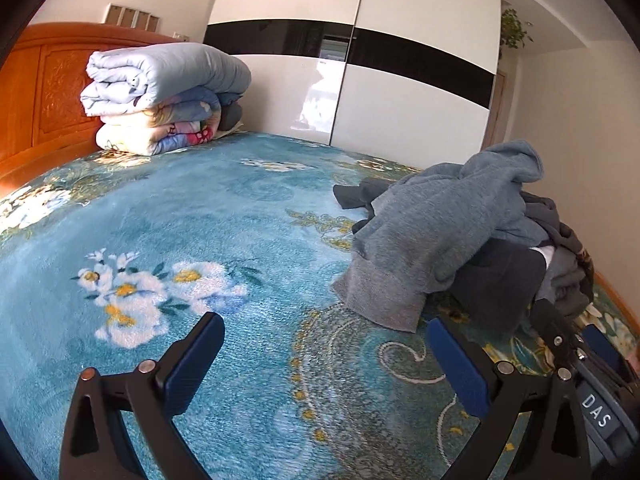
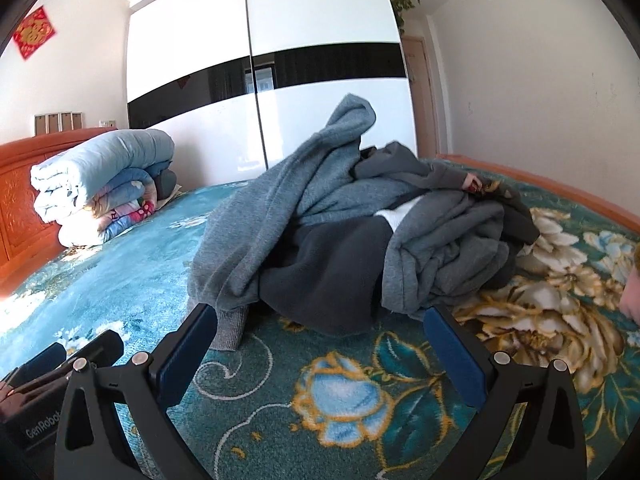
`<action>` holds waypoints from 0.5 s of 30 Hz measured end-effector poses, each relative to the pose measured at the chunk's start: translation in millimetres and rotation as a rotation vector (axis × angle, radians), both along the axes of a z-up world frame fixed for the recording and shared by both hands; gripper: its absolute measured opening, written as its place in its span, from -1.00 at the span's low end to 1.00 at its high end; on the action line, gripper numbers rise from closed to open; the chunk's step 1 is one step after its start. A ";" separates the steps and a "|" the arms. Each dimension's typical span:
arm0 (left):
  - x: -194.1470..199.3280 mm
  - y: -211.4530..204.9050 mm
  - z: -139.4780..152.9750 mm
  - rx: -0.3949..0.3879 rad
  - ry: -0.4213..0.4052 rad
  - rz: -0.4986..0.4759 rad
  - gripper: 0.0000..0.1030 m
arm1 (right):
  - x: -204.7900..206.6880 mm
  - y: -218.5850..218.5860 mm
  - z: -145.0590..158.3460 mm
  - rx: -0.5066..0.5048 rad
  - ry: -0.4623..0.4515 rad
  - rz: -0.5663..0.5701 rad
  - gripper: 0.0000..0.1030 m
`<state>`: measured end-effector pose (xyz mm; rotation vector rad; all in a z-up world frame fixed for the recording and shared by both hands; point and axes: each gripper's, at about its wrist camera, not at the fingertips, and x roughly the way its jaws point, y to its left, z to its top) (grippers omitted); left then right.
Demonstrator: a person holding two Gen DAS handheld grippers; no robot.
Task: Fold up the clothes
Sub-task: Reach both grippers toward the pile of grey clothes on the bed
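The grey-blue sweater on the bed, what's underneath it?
The grey-blue sweater is draped over a dark grey fleece garment and more grey clothes, with a bit of white fabric showing. Anything deeper in the pile is covered.

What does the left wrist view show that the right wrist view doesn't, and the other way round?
Only the left wrist view: the open bedspread left of the pile, and the right tool at its right edge.

Only the right wrist view: the red wall ornament, the dark fleece in full, and the left tool at lower left.

Both: the blue-grey sweater topping the unfolded pile, the stacked quilts, the wardrobe. Both tools are open and empty.
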<state>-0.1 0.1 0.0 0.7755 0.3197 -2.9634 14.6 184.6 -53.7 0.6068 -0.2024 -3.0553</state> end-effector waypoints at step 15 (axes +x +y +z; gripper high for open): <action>-3.9 1.5 -1.5 0.010 -0.022 -0.012 1.00 | -1.3 0.8 -1.9 -0.014 -0.018 -0.008 1.00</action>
